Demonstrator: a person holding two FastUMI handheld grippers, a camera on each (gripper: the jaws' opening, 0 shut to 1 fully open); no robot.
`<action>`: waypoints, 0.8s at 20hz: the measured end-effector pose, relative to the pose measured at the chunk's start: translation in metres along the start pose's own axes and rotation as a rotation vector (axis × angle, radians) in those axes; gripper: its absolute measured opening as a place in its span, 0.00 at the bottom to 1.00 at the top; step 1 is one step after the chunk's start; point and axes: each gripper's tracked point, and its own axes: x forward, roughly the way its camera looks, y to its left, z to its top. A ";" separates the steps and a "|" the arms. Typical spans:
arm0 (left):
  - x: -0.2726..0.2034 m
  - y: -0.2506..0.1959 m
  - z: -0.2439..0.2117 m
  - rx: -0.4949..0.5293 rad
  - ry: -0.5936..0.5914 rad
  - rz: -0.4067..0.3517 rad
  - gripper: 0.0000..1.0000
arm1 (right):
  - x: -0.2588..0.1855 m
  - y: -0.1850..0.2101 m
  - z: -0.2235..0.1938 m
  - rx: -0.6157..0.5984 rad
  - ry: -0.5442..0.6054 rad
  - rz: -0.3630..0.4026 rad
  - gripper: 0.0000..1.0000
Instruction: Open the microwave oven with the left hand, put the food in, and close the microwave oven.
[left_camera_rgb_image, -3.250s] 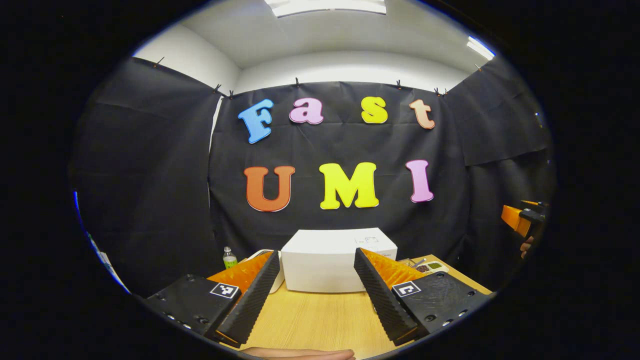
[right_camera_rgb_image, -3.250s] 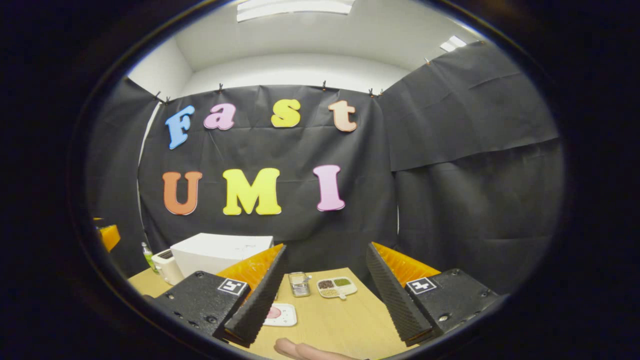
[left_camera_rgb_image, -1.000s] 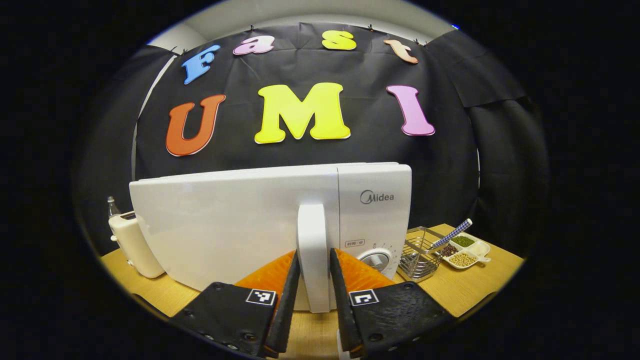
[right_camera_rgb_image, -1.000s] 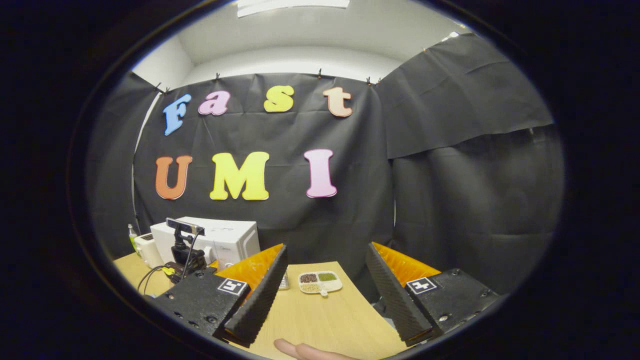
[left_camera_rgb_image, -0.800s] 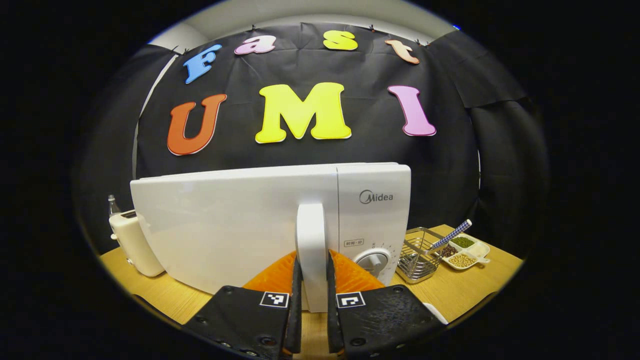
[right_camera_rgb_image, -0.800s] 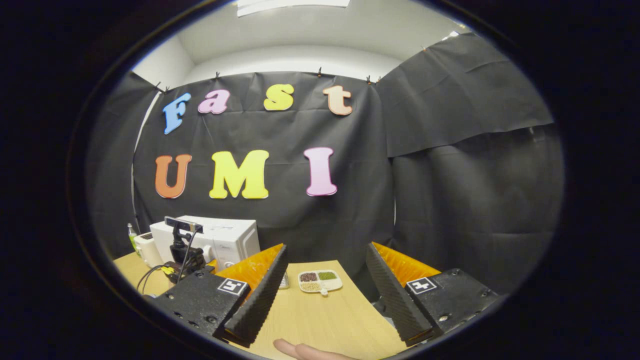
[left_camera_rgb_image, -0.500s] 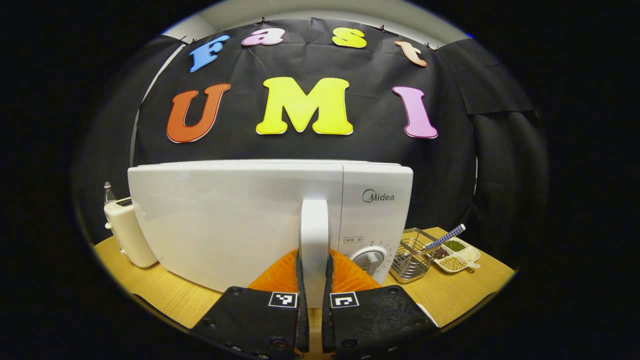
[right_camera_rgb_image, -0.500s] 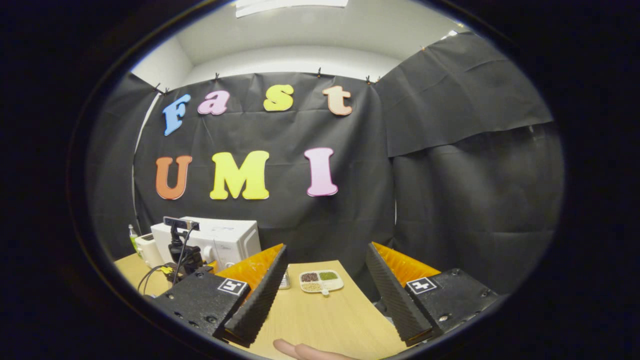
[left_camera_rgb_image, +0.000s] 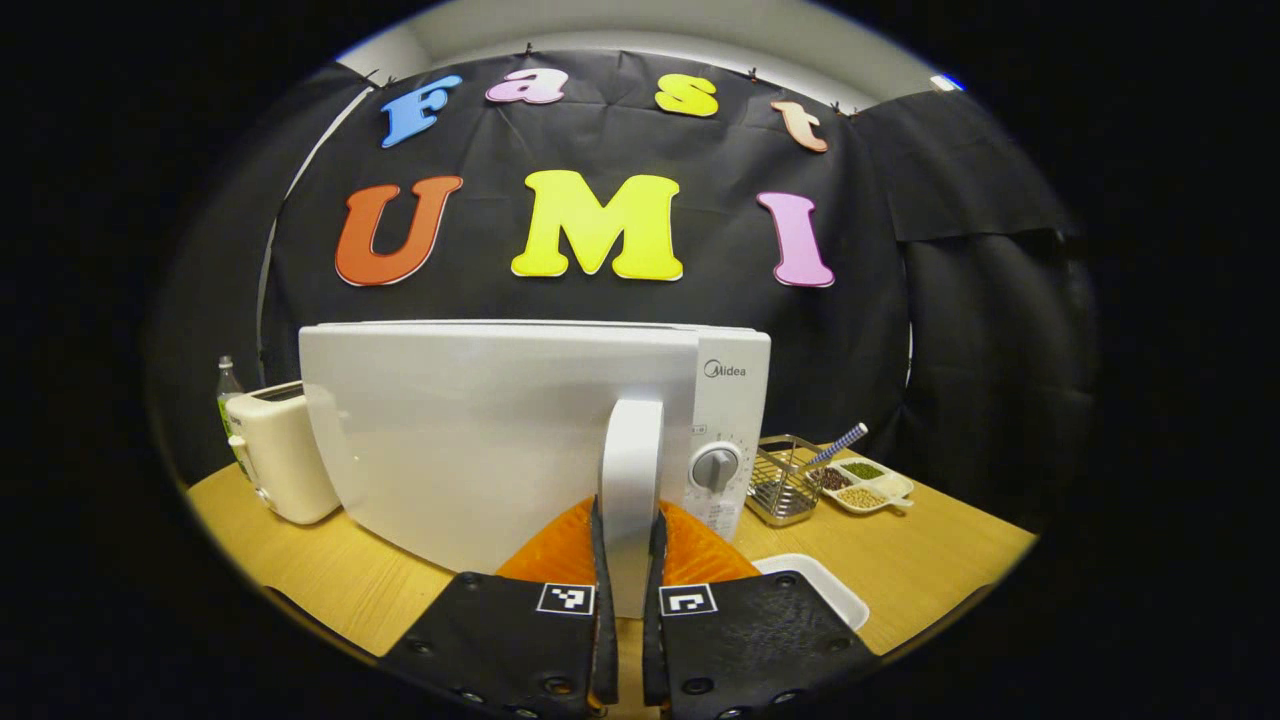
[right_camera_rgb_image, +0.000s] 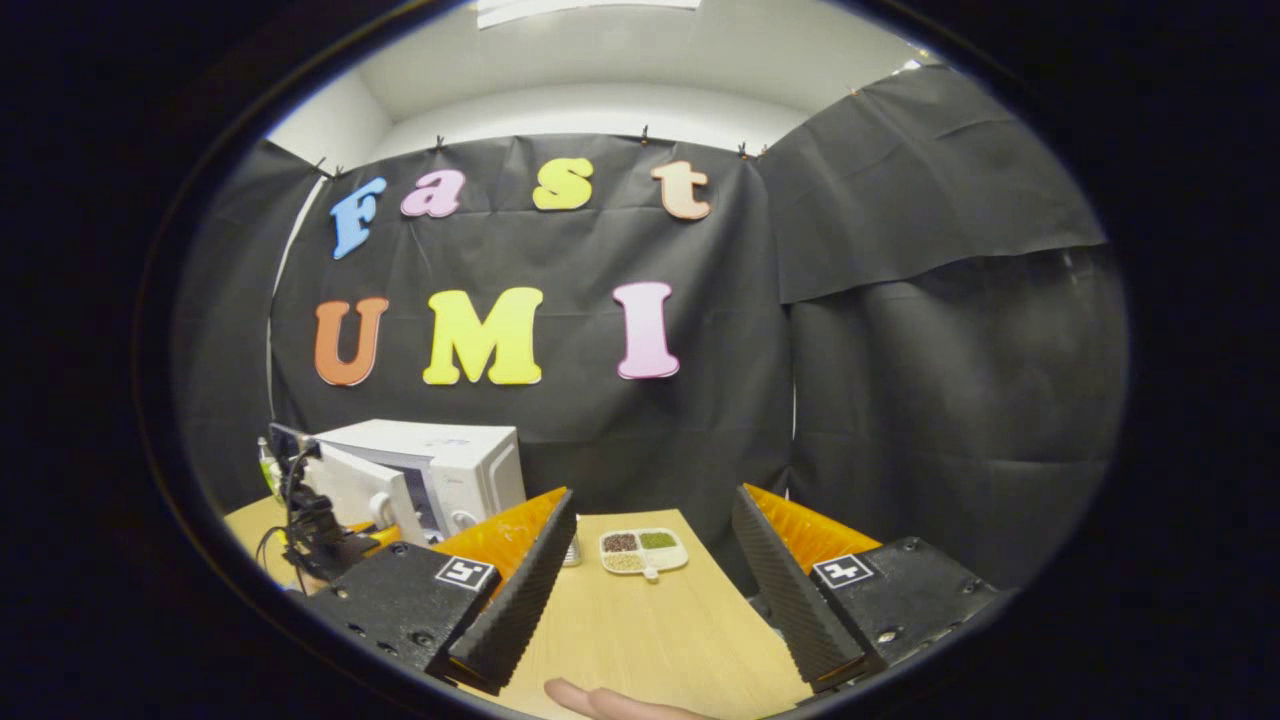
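The white microwave (left_camera_rgb_image: 728, 400) stands on the wooden table (left_camera_rgb_image: 930, 560). Its door (left_camera_rgb_image: 460, 430) is swung partly out toward me. My left gripper (left_camera_rgb_image: 627, 570) is shut on the door's upright white handle (left_camera_rgb_image: 632, 450), low on the bar. A white tray (left_camera_rgb_image: 822, 592) lies on the table just right of that gripper; what it holds is hidden. In the right gripper view the microwave (right_camera_rgb_image: 460, 460) sits far left with its door (right_camera_rgb_image: 355, 488) ajar and the left gripper (right_camera_rgb_image: 322, 540) at it. My right gripper (right_camera_rgb_image: 650, 590) is open over the table, holding nothing.
A cream toaster (left_camera_rgb_image: 280, 455) and a small bottle (left_camera_rgb_image: 228, 385) stand left of the microwave. A wire basket (left_camera_rgb_image: 783, 482) and a divided dish of beans (left_camera_rgb_image: 865, 485) sit to its right. A fingertip (right_camera_rgb_image: 600, 700) shows at the lower edge.
My left gripper closed on the handle and pulled; the door has swung out from the microwave body. The right gripper has hardly moved.
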 end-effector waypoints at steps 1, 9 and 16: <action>-0.013 0.006 -0.003 0.006 0.003 -0.005 0.09 | -0.002 0.001 0.000 0.000 0.003 0.001 0.92; -0.109 0.064 -0.014 0.023 0.008 0.030 0.13 | -0.026 0.030 -0.003 -0.024 0.022 0.037 1.00; -0.190 0.162 -0.033 0.012 0.023 0.188 0.13 | -0.040 0.067 -0.010 -0.050 0.044 0.088 1.00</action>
